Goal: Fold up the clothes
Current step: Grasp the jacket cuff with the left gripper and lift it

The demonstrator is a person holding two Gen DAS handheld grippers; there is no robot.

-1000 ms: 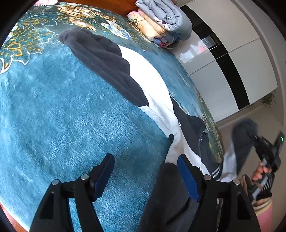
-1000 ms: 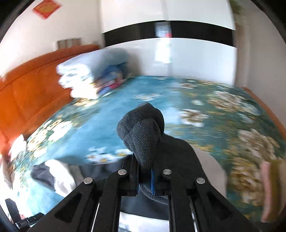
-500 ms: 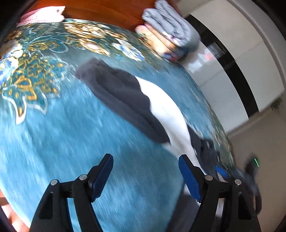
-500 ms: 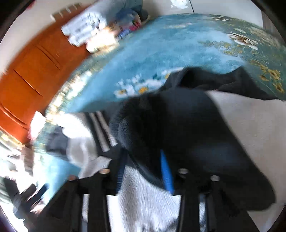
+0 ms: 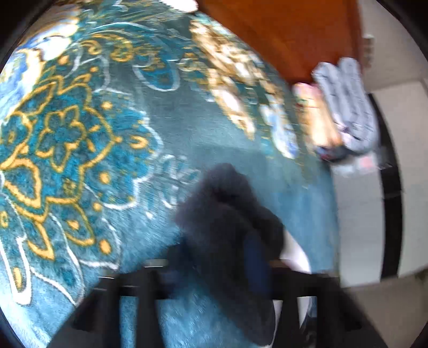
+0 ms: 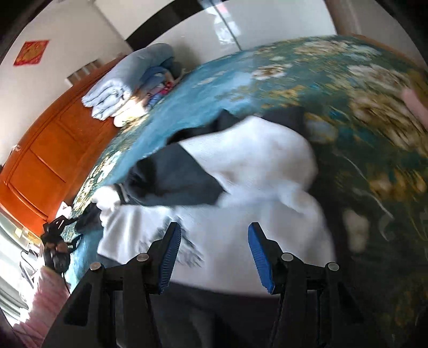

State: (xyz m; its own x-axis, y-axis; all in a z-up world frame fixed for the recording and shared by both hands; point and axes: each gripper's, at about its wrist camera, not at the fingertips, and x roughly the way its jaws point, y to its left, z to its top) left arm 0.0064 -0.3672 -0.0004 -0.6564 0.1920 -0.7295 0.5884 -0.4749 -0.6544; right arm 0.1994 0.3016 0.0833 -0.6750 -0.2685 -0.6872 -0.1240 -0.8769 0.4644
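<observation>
A white and dark grey fleece jacket [image 6: 248, 160] lies spread on the teal flowered bedspread [image 6: 347, 88]. One dark sleeve [image 6: 176, 176] lies folded across the white body. My right gripper [image 6: 215, 254] hovers open just above the white fabric, with nothing between its blue pads [image 6: 258, 257]. In the blurred left wrist view, the other dark sleeve [image 5: 224, 214] is bunched between the fingers of my left gripper [image 5: 214, 265], which looks shut on it. The cuff sticks up past the fingertips. At the bed's left edge in the right wrist view, my left gripper [image 6: 56, 235] shows as a dark shape.
A stack of folded quilts [image 6: 128, 80] sits at the head of the bed, also visible as the quilts [image 5: 345, 107] in the left view. An orange wooden headboard [image 6: 40, 150] runs behind it. White wardrobe doors [image 6: 267, 24] with a black stripe stand beyond. A pink object [image 6: 40, 302] is at lower left.
My right gripper let go of the dark sleeve, which now lies across the white body, and opened. My left gripper moved to the far sleeve and closed on it.
</observation>
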